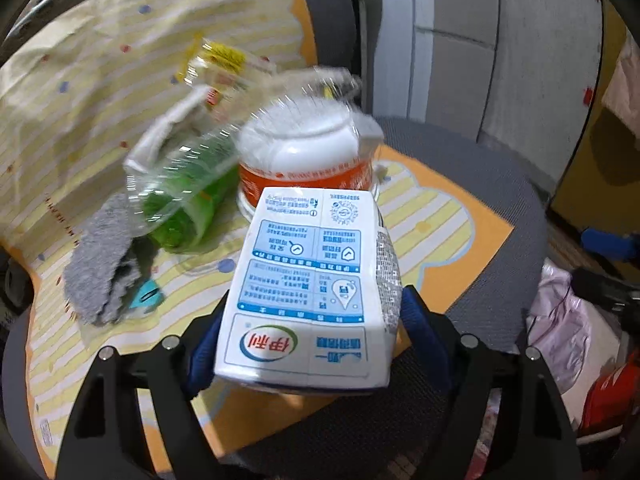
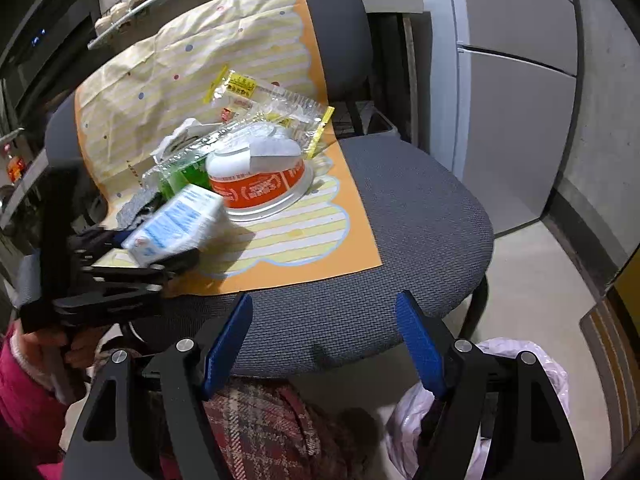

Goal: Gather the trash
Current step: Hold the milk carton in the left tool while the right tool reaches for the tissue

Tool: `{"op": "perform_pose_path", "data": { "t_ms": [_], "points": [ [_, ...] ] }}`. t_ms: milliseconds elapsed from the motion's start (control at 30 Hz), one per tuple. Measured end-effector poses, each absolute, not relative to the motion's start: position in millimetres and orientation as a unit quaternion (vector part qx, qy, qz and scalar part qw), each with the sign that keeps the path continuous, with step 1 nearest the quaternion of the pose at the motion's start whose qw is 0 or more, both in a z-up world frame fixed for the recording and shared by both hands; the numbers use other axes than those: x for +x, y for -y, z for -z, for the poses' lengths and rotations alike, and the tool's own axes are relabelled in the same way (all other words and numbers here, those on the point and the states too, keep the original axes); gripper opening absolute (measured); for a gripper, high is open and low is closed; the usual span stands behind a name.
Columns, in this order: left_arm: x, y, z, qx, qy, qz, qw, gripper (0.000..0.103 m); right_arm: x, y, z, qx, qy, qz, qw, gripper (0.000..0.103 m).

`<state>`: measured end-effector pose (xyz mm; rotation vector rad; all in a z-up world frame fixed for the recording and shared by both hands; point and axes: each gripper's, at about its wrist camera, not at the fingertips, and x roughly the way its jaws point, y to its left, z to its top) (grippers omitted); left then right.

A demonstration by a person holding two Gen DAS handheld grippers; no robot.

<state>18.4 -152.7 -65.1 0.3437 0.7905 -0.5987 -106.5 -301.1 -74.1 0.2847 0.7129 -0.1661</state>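
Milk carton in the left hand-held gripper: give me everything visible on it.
The white and blue printed paper milk carton is a small rectangular box with blue info panels and a red-green oval logo near the end closest to the camera; its print reads upside down in the left wrist view. One side shows dense grey print. It sits between the blue pads of the left hand-held gripper, lifted off the striped yellow and orange mat on the grey chair, tilted, near the orange and white tub.

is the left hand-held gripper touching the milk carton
Touching. The left wrist view shows the milk carton wedged between the left hand-held gripper, both blue pads against its sides.
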Motion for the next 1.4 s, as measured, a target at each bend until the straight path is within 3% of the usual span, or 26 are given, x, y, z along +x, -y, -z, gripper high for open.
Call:
{"op": "perform_pose_path", "data": {
  "t_ms": [467, 1400],
  "points": [
    [-23, 82, 15, 0.090, -0.333, 0.232, 0.910, 0.078, -111, 284, 63, 0.097, -0.347, 0.109, 0.927, 0.074],
    [-44, 49, -8, 0.084, -0.314, 0.145, 0.934, 0.079, -111, 250, 49, 0.073, -0.350, 0.083, 0.930, 0.074]
  ]
}}
